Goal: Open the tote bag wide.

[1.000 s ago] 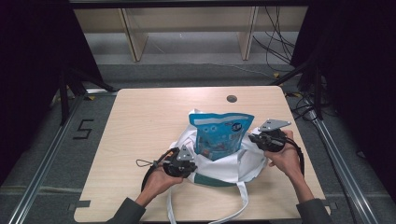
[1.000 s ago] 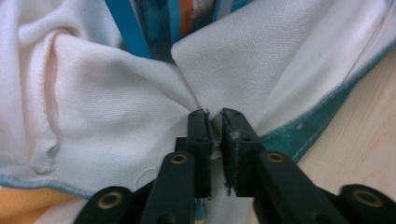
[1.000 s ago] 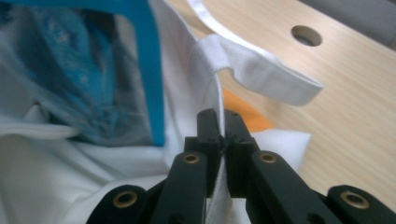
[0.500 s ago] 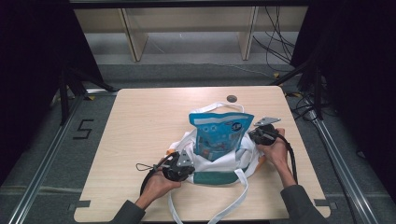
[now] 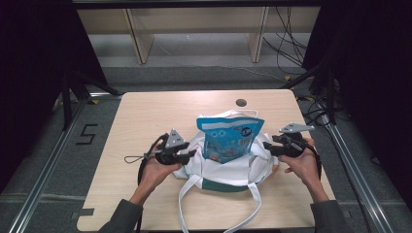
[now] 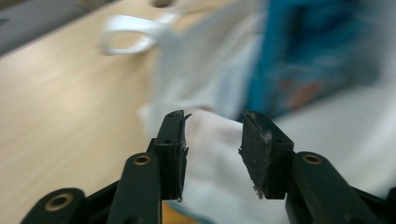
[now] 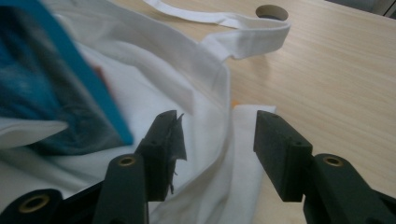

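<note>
Blue pouch (image 5: 229, 138) upright inside white tote (image 5: 221, 171).

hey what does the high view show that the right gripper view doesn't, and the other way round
High view alone: both hands, the left gripper at the bag's left edge, and the bag's long straps trailing toward the person. Right gripper view alone: its open jaws close up, straddling the bag's folded edge. Both share: the white tote bag, the blue pouch standing in it, the wooden table and its round hole.
</note>
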The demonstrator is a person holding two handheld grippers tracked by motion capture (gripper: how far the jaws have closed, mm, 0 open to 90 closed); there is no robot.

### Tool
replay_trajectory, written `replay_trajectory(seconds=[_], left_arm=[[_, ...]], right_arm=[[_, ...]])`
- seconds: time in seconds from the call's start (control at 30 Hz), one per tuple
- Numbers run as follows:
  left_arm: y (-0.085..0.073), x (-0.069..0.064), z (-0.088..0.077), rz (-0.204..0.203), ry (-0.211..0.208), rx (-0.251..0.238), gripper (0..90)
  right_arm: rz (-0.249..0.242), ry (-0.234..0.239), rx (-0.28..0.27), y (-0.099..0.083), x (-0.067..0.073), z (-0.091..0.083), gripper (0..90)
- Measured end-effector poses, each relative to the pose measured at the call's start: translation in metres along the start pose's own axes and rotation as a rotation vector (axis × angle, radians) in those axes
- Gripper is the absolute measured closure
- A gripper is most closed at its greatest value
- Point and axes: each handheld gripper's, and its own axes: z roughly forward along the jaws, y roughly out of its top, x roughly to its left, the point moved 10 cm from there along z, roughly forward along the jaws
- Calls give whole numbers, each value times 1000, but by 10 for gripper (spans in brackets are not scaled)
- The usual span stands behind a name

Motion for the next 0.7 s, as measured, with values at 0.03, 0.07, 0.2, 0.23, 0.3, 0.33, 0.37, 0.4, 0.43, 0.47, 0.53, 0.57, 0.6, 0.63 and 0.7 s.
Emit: replay_trajectory(seconds=[0.03, 0.07, 0.2, 0.23, 0.3, 0.33, 0.37, 0.4, 0.43, 0.47, 0.53, 0.57, 0.6, 0.63, 0.7], left_arm=[[-2, 8, 7, -14, 21, 14, 585], [-5, 16, 14, -18, 26, 32, 571], [-18, 28, 42, -85, 9, 59, 635], [-18, 29, 46, -122, -11, 42, 684], [-17, 33, 54, -147, -14, 19, 783], [-19, 34, 57, -142, -15, 29, 820], [-22, 36, 60, -122, 12, 50, 826], [-24, 36, 65, -113, 11, 53, 826], [-28, 37, 68, -117, 8, 69, 824], [-30, 37, 71, -144, 10, 67, 823], [-36, 36, 74, -152, -6, 77, 823], [-38, 35, 75, -128, -1, 83, 823], [-40, 35, 77, -114, 14, 81, 822], [-41, 33, 78, -123, 21, 78, 821], [-40, 34, 76, -143, 22, 82, 807]], right_arm=[[-6, 4, 9, -2, 4, -3, 492], [-30, 0, 17, -4, 5, -4, 485], [-72, -20, 100, -20, 7, -2, 633], [-72, -12, 108, -23, 6, 0, 688], [-111, -47, 97, -25, -2, 5, 812], [-118, -52, 106, -27, -4, 6, 849], [-134, -58, 98, -28, -9, 8, 867], [-123, -78, 83, -28, -12, 12, 873], [-144, -88, 87, -30, -17, 14, 875], [-134, -93, 89, -32, -19, 17, 876], [-140, -91, 102, -36, -21, 23, 878], [-145, -89, 122, -40, -21, 26, 878], [-143, -87, 124, -42, -21, 29, 879], [-142, -83, 119, -45, -22, 33, 879], [-116, -73, 115, -46, -21, 34, 880]])
